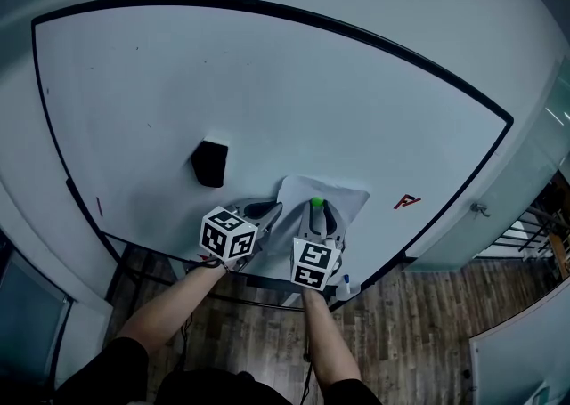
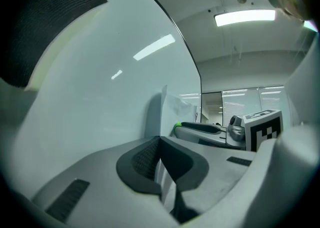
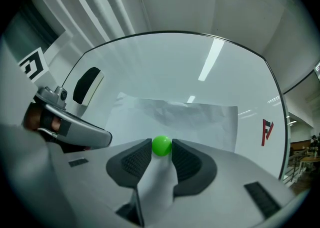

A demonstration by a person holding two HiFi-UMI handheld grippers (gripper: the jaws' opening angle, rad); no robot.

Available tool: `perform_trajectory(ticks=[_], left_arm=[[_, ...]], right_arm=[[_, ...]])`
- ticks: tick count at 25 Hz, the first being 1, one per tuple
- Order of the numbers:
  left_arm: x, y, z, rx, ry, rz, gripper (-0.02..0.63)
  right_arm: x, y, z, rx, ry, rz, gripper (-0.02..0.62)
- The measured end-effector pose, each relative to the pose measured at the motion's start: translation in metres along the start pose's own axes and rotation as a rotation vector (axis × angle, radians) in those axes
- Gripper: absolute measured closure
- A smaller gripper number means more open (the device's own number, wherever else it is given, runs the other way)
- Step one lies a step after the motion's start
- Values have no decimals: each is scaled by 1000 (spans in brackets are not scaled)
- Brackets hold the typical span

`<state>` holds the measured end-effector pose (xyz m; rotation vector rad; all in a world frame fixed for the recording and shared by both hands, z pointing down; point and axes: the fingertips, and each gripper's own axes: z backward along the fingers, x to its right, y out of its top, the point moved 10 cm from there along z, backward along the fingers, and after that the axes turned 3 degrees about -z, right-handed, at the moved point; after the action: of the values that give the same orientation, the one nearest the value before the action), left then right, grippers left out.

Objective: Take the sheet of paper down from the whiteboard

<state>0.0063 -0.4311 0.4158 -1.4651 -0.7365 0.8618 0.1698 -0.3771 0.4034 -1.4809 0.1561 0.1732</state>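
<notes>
A white sheet of paper (image 1: 343, 198) lies crumpled against the whiteboard (image 1: 267, 92), low and right of centre. A green ball magnet (image 3: 161, 145) sits on the sheet (image 3: 200, 117). My right gripper (image 3: 161, 148) is shut on that magnet, one pad on each side of it, with paper running down between the jaws. In the head view the right gripper (image 1: 318, 208) is over the sheet's middle. My left gripper (image 1: 271, 211) is at the sheet's left edge. In its own view the left gripper (image 2: 160, 147) is shut on a thin strip of the sheet (image 2: 175, 106).
A black eraser (image 1: 210, 164) sticks to the board left of the sheet. A red logo (image 1: 407, 202) is on the board to the right. A small bottle (image 1: 346, 286) rests at the board's lower rail. Wooden floor (image 1: 427, 323) lies below.
</notes>
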Motion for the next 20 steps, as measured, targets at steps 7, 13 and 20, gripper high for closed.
perform_trajectory(ticks=[7,13,20], left_arm=[[2,0,1,-3,-5,-10,584],[1,2,3,-2,0,-7,585],[3,-4,2,-15,-1,4,585]], right_arm=[[-2,2,-2,-10,-17,-2,460],[0,2,-2,-10,0,-9,462],[1,-3,-1,-28,4,0,462]])
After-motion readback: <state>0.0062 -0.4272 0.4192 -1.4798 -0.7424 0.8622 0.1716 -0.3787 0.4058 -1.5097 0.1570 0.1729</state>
